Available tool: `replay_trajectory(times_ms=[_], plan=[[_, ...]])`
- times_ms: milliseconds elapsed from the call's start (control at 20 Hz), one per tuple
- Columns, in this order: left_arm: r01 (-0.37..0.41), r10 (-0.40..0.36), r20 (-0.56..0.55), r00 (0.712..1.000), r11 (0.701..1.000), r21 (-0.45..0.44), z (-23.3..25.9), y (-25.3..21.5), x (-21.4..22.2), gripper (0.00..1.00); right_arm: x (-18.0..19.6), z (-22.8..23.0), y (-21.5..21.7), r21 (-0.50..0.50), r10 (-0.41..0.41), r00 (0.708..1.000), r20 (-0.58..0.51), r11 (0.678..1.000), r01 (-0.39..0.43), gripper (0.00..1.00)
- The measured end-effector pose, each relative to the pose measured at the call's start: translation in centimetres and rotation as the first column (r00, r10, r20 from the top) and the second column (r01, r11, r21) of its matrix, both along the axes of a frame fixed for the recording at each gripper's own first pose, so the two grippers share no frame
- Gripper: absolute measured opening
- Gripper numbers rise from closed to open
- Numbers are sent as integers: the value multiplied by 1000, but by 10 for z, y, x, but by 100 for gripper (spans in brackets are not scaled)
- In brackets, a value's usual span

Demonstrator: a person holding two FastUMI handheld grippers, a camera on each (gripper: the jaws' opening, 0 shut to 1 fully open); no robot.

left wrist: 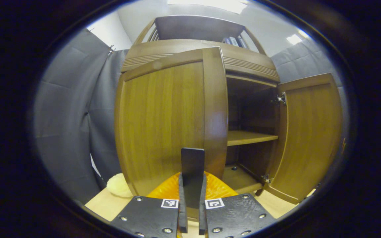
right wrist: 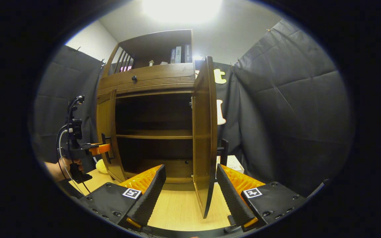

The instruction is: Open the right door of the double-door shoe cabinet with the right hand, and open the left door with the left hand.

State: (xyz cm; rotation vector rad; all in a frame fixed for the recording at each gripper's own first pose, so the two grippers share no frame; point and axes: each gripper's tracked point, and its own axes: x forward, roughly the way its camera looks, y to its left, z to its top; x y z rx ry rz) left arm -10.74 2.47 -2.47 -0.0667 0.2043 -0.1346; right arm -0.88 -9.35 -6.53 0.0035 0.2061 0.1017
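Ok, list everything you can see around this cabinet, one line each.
shoe cabinet: one, brown wood, on light wooden surface
left door: one, brown, partly open
right door: one, brown, swung open
door handle: one, black, on left door
inner shelf: one, brown, inside cabinet
books: about three, dark and grey, top shelf
soft lump: one, pale yellow, beside cabinet
box: one, whitish, behind right door
left claw: shut on door handle
right claw: open, straddling right door
hand: one, holding left claw

Recording booth, black cloth walls (right wrist: 283, 109), cabinet (right wrist: 150, 82)
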Motion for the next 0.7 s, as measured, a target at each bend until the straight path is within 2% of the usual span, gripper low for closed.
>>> replay_trajectory(times_ms=[50, 100, 300, 400, 450, 650, 700], plan=[[3, -3, -3, 1000, 1000, -1, 1, 3, -5, 17, -3, 3, 4, 5, 3, 1000, 5, 1000, -3, 92], [6, -6, -5, 1000, 1000, -3, 2, 10, -13, 17, -5, 4, 7, 7, 4, 1000, 7, 1000, -4, 96], [9, -9, 4, 1000, 1000, -6, 4, 29, -33, 17, -13, 6, 18, 12, 9, 1000, 6, 1000, -9, 96], [1, -1, 7, 1000, 1000, -3, 7, 38, -44, 17, -15, 11, 24, 17, 13, 1000, 16, 1000, -13, 92], [-1, 1, 7, 1000, 1000, 0, 8, 42, -49, 17, -17, 11, 27, 15, 18, 1000, 17, 1000, -18, 96], [-5, 5, 10, 1000, 1000, 7, 8, 60, -66, 17, -19, 11, 40, 10, 42, 999, 18, 999, -43, 96], [-8, 8, 13, 1000, 1000, 16, 7, 64, -70, 14, -18, 11, 45, 13, 49, 999, 20, 999, -49, 96]])
